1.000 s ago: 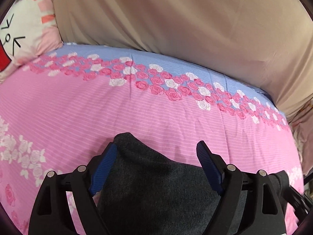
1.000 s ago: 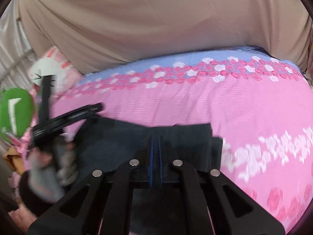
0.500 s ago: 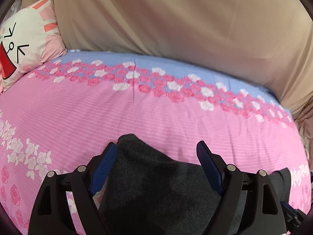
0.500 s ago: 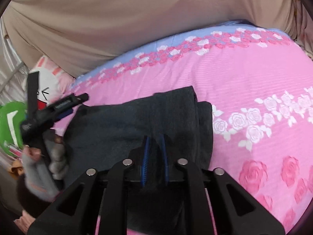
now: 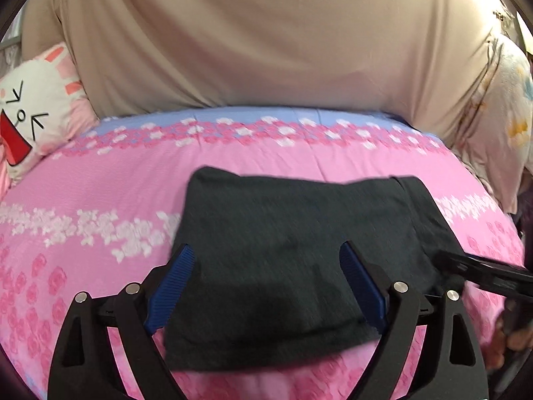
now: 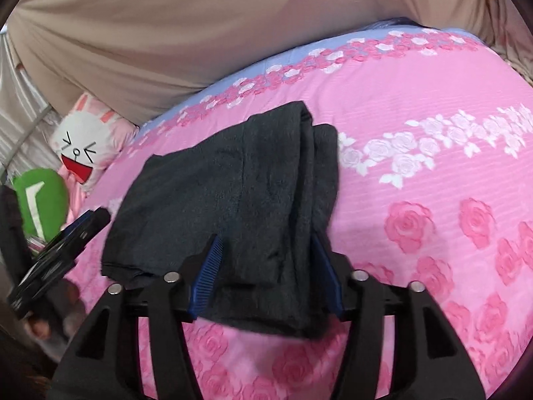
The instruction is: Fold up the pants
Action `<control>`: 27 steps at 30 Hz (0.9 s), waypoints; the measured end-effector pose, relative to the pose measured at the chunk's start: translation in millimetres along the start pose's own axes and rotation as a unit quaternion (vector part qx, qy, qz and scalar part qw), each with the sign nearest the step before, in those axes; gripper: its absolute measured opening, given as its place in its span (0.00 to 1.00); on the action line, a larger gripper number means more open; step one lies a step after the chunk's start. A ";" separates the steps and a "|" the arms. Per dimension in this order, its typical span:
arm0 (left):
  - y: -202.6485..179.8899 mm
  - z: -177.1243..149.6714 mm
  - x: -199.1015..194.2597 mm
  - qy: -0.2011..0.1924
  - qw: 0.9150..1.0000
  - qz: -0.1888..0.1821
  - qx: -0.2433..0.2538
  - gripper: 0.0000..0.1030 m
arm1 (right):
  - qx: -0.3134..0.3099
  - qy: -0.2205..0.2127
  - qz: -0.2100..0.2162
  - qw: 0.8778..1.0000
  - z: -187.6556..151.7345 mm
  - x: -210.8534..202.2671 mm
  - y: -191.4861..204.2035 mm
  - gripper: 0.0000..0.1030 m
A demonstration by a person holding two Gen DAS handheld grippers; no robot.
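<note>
The dark grey pants (image 5: 293, 253) lie folded into a compact rectangle on the pink floral bedspread (image 5: 100, 193). They also show in the right wrist view (image 6: 233, 206), with stacked layers along their right edge. My left gripper (image 5: 266, 286) is open and empty, its blue pads raised above the near edge of the pants. My right gripper (image 6: 266, 276) is open and empty too, jaws straddling the near right part of the bundle without holding it. The right gripper shows at the right edge of the left wrist view (image 5: 483, 273); the left gripper shows at the left of the right wrist view (image 6: 60, 250).
A beige cloth (image 5: 266, 40) hangs behind the bed. A white rabbit cushion (image 5: 30, 113) lies at the back left, next to a green cushion (image 6: 40, 200). A pale floral fabric (image 5: 503, 116) hangs at the right. The bedspread (image 6: 433, 166) extends right of the pants.
My right gripper opened and let go of the pants. Both grippers pulled back and up, so the whole folded bundle now lies in view on the bed.
</note>
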State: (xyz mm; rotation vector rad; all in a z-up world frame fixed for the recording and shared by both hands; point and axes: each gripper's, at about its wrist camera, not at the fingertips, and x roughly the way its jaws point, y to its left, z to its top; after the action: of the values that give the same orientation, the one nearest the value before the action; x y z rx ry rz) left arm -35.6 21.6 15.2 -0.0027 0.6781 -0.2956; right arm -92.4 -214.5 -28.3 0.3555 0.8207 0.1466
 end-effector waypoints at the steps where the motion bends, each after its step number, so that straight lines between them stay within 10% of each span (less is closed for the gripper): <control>1: 1.7 -0.2 1.4 0.004 1.000 -0.004 -0.006 0.84 | -0.015 -0.002 -0.004 1.000 4.8 -1.8 7.1 0.25; 7: 26.6 10.6 -9.0 -0.006 0.999 0.020 -0.049 0.84 | -0.076 -0.111 0.038 0.990 39.2 -73.3 55.7 0.19; 11: 36.7 1.8 -0.3 0.014 0.998 0.035 -0.057 0.84 | -0.034 -0.008 -0.065 0.997 10.4 -7.1 4.9 0.20; 13: 40.3 -4.6 8.2 0.032 0.997 0.040 -0.061 0.84 | 0.030 -0.025 -0.015 0.999 -2.3 -12.2 -19.9 0.30; 27: 30.8 -18.3 23.0 0.067 0.995 0.063 -0.044 0.84 | -0.018 -0.048 -0.043 0.998 -3.9 -25.0 10.9 0.44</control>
State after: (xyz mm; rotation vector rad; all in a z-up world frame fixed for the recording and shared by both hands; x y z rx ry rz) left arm -21.6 46.6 -16.3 -0.0246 0.8207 -0.1449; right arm -112.0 -209.9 -9.6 0.2913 0.7370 0.0630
